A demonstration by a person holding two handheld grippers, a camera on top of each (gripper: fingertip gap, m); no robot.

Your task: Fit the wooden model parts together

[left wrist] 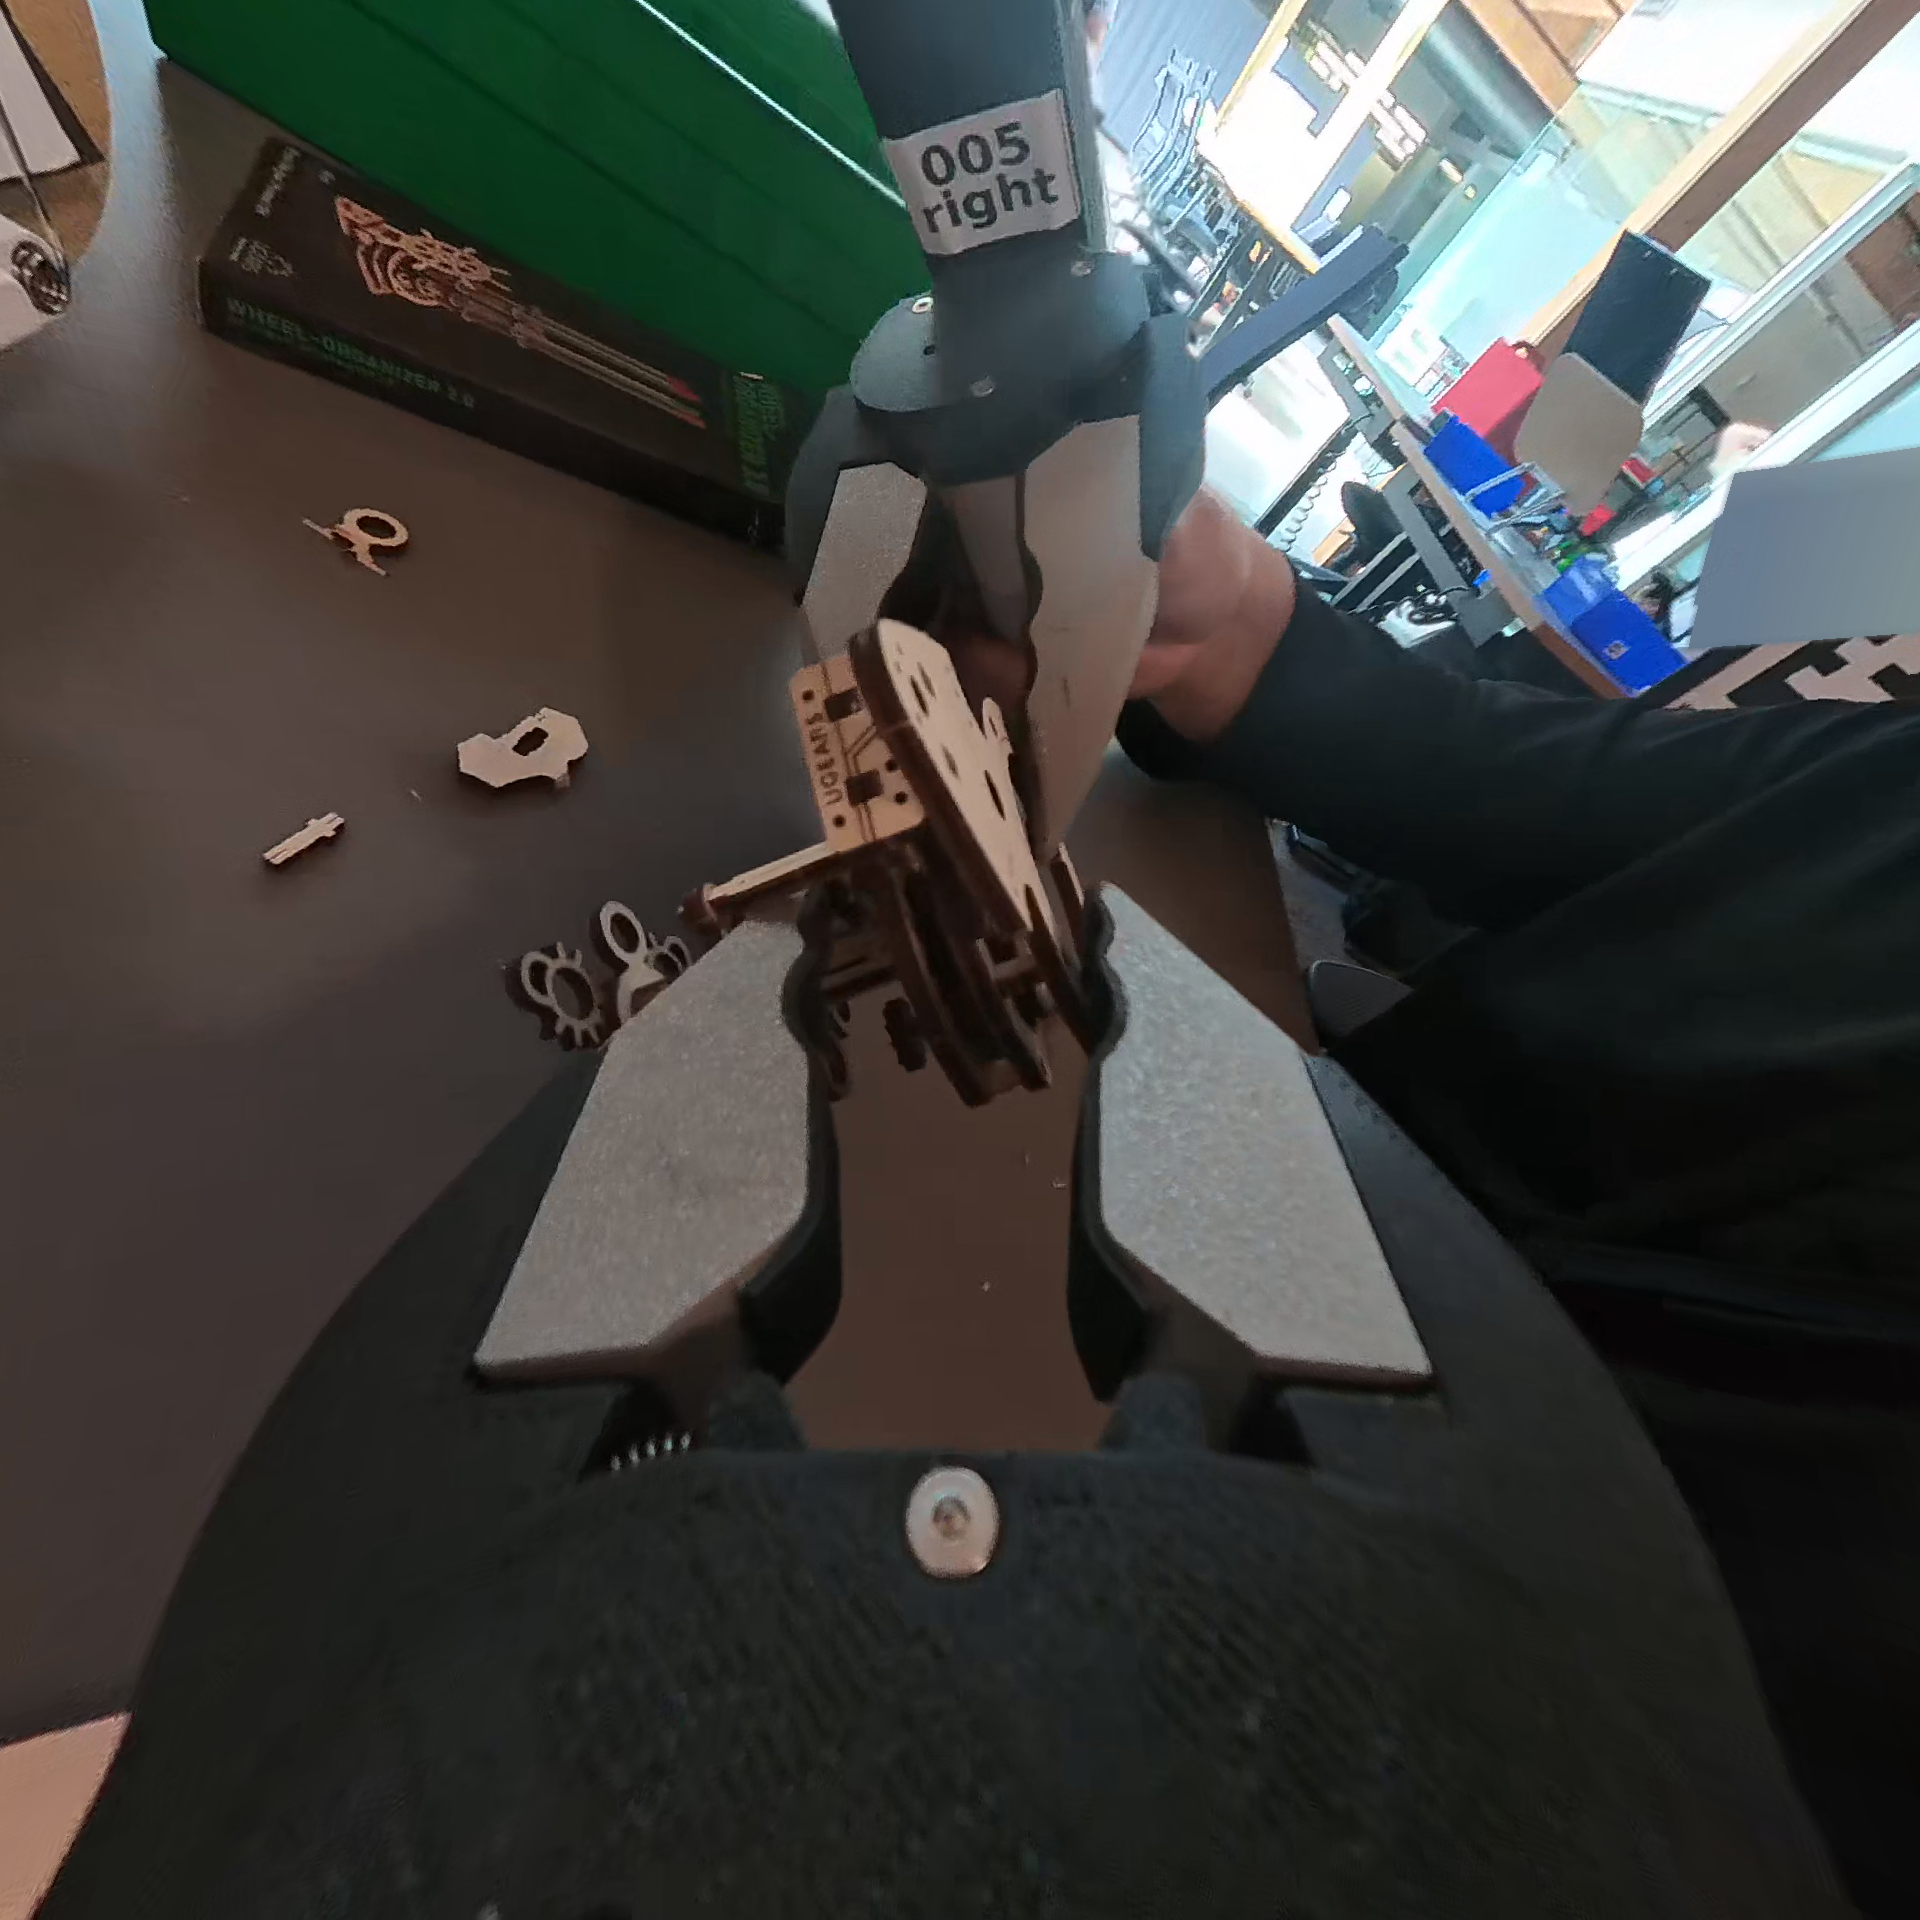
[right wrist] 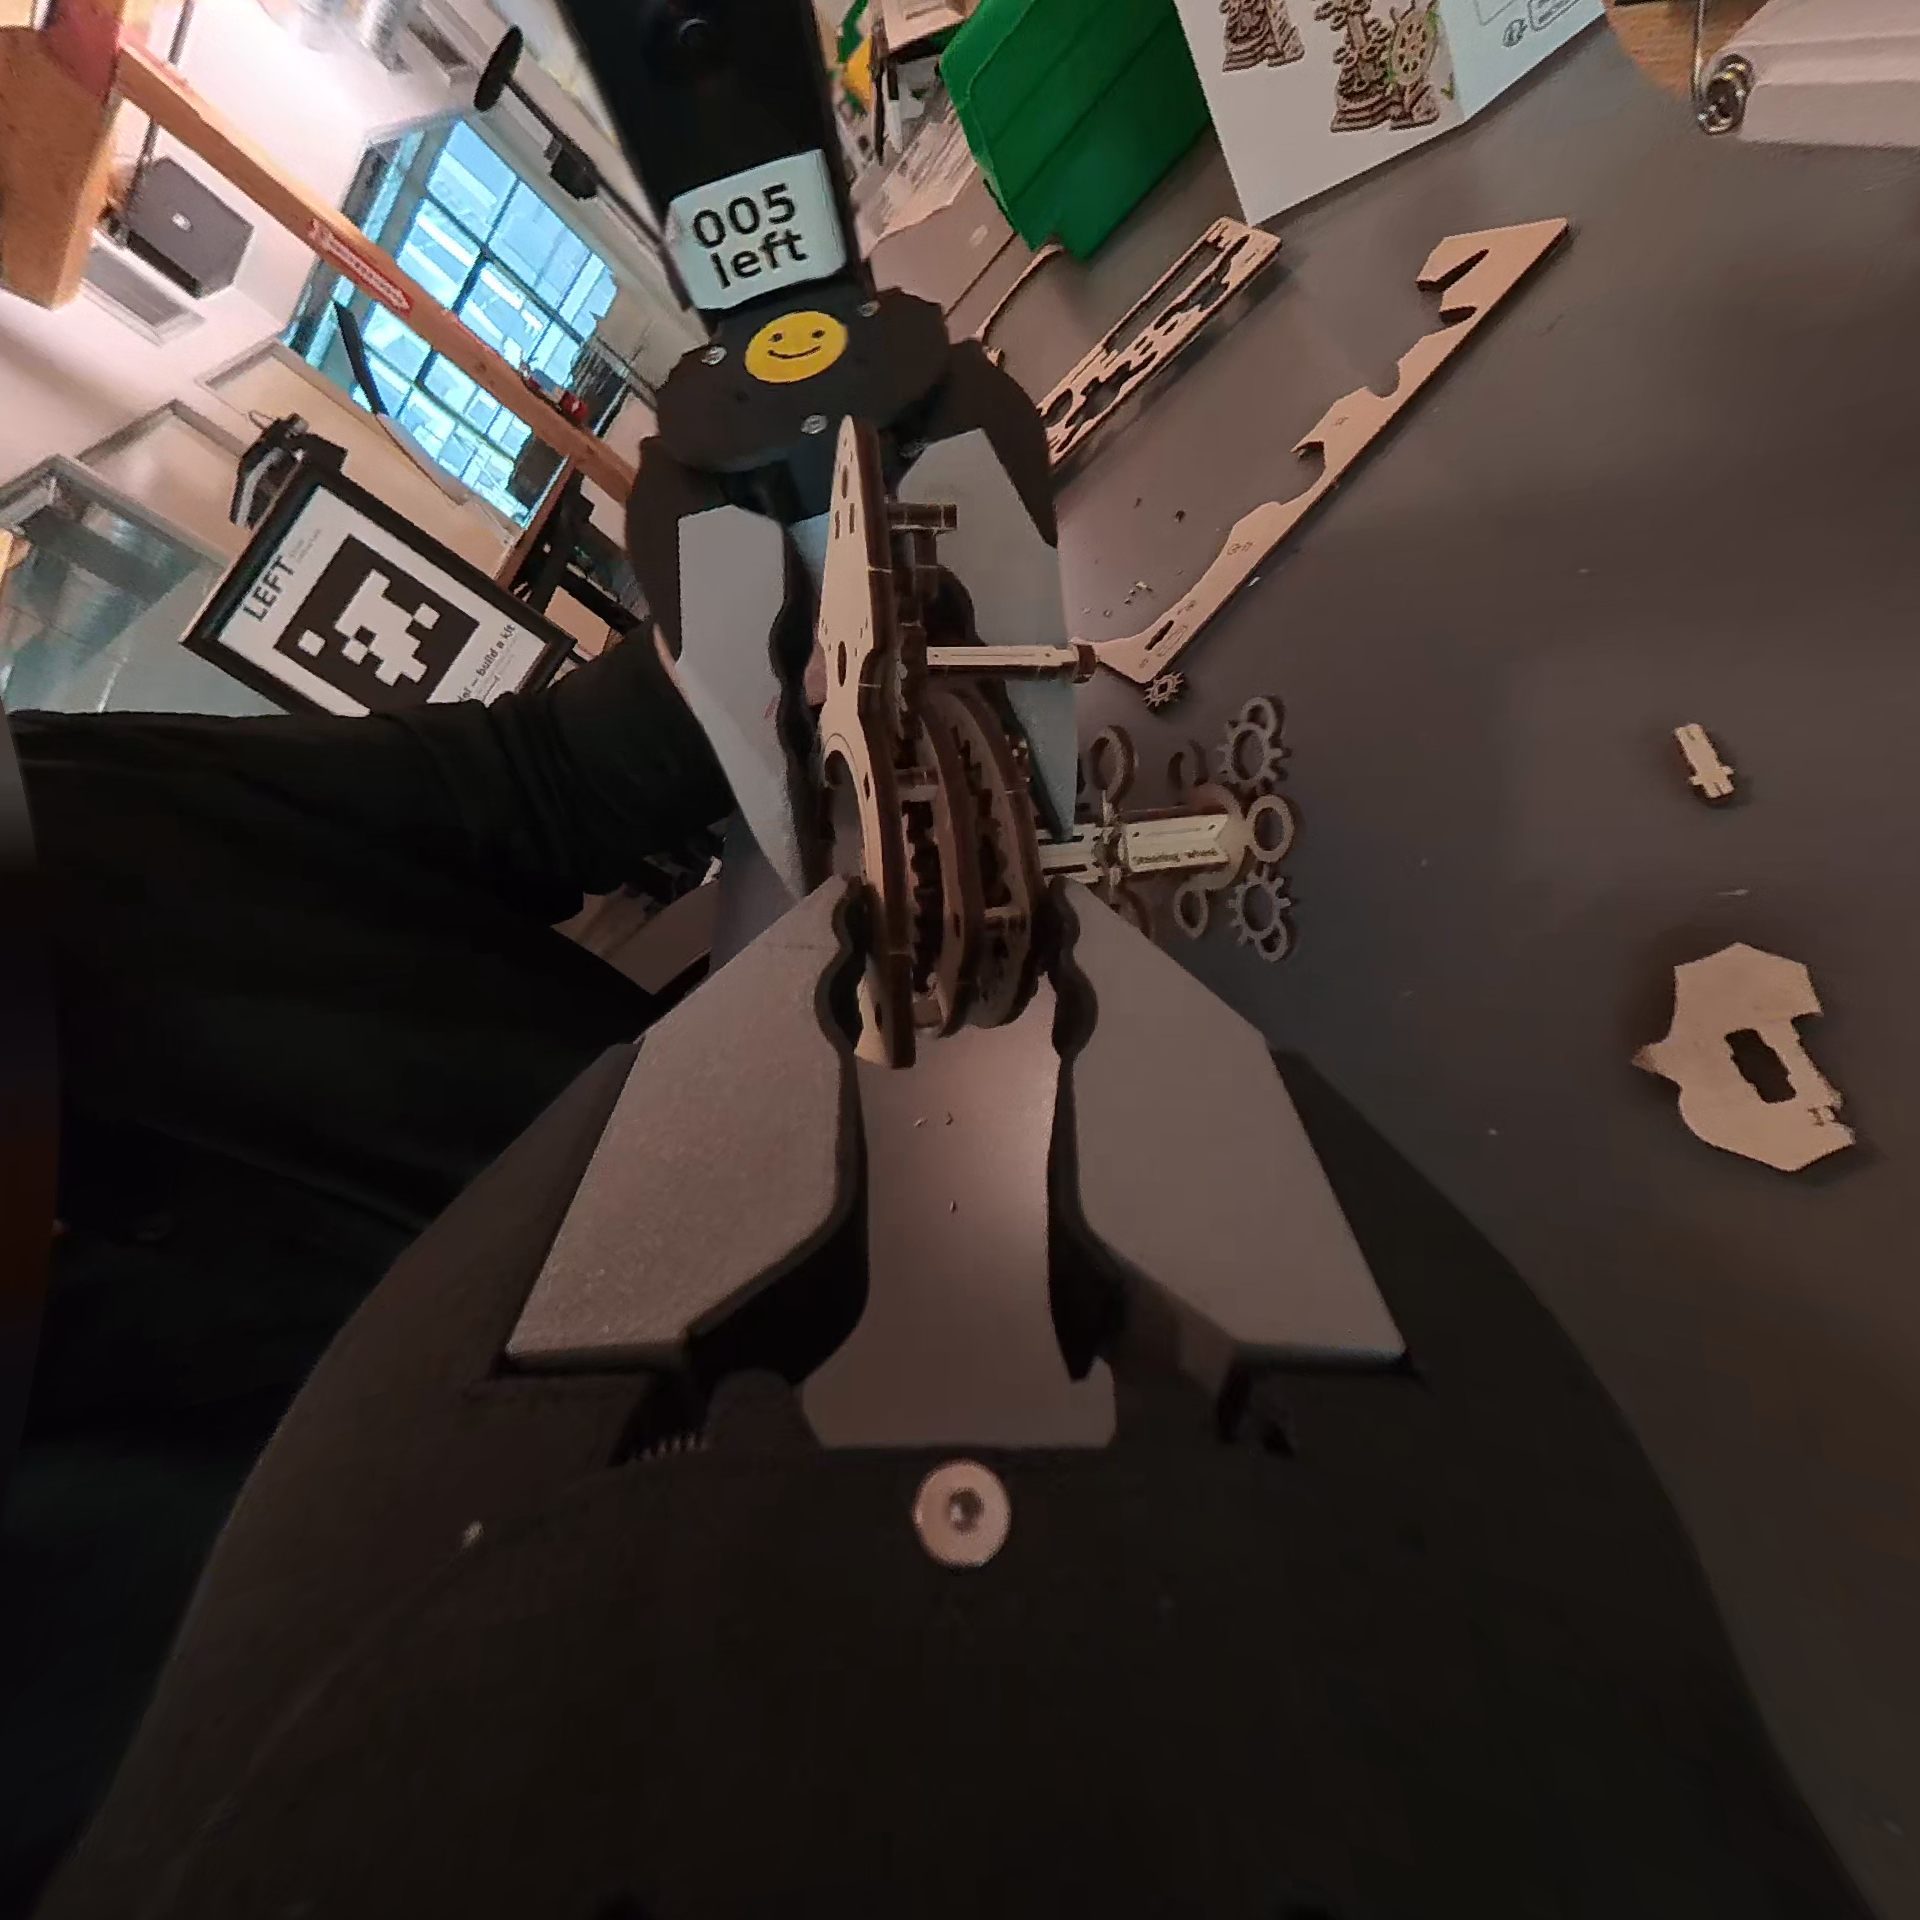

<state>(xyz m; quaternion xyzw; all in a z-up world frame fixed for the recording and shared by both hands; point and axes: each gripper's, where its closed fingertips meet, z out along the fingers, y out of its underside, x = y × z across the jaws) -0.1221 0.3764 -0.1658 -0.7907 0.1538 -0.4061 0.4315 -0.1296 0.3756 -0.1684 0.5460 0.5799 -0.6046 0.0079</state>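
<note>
Above the tabletop (right wrist: pixel 1558 1351), we've got the wooden model (left wrist: pixel 935 883) pinched from both ends, left tool (left wrist: pixel 945 966) and right tool (right wrist: pixel 951 966) each clamped on it, probably so pressing parts in doesn't twist it.

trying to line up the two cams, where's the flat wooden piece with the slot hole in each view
Left wrist view: the slotted piece lies on the dark table, left of centre, left of the held model.
Right wrist view: the slotted piece lies at the right edge, right of the model.
Shared landmark: the small cross-shaped peg lying near it on the table in both views.
</note>
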